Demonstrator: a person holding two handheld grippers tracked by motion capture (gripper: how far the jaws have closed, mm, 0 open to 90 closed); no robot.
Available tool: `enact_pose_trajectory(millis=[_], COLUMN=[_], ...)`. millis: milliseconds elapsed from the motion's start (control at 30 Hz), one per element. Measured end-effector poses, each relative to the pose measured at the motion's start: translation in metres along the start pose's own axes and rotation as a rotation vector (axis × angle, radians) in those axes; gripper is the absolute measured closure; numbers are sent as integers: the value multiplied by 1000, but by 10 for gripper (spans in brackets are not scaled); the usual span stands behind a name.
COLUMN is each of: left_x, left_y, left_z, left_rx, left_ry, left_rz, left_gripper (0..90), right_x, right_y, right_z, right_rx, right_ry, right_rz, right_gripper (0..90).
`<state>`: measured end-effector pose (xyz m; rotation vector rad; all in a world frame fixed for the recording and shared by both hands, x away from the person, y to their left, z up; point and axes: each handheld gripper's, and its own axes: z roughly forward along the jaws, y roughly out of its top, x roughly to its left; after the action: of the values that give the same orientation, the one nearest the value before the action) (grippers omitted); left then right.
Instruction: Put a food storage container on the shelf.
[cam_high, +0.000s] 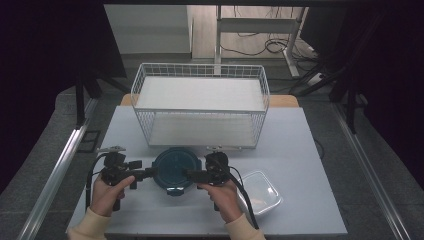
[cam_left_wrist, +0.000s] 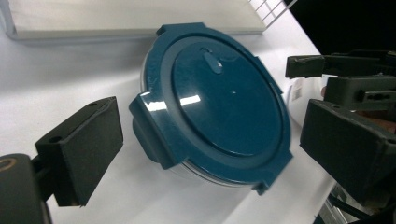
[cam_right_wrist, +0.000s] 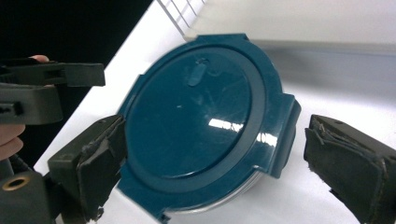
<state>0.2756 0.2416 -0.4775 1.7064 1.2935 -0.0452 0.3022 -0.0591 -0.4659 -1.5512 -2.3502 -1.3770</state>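
Both grippers flank the round container (cam_high: 173, 170) on the table (cam_high: 300, 150), one on each side. Seen from the high view, the left gripper (cam_high: 148, 173) points in from the container's left edge and the right gripper (cam_high: 192, 175) from its right, each at or just beside the rim of the blue lid (cam_left_wrist: 219, 105). Both are wide open and hold nothing.

In the left gripper view, the jaws straddle the container, and the nearest latch tab (cam_left_wrist: 149, 128) sits between them, closer to the left-hand jaw. In the right gripper view, the jaws bracket the lid likewise; one jaw appears to touch the rim, while another tab (cam_right_wrist: 285, 135) lies just short of the other jaw.

The container stands just in front of the wire basket (cam_high: 200, 107), with a clear tub (cam_high: 260, 192) near the person's right hand (cam_high: 222, 200). Being round, the lid has no long axis; what likely matters is which tab faces which gripper. Each gripper seems equally near to its own tab, so either could start unlatching.
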Motion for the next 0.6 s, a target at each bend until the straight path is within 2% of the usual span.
enact_pose_trajectory(millis=[33, 67, 133, 300, 433, 600], left_x=[3, 3, 9, 18, 18, 17], left_y=[1, 1, 4, 6, 6, 6], left_z=[3, 3, 7, 19, 23, 23], left_rx=[6, 6, 15, 36, 55, 52], left_ry=[0, 0, -25, -33, -26, -21], left_rz=[-13, -13, -43, -87, -75, -74], left_gripper=[57, 56, 54, 48, 49, 51], right_x=[-4, -4, -6, -9, -11, -13], right_y=[2, 2, 4, 7, 8, 8], right_z=[5, 5, 12, 23, 25, 23], right_rx=[14, 14, 38, 72, 81, 86], right_ry=[1, 1, 2, 10, 4, -4], right_rz=[18, 18, 24, 49, 47, 33], right_gripper=[60, 60, 58, 51, 51, 52])
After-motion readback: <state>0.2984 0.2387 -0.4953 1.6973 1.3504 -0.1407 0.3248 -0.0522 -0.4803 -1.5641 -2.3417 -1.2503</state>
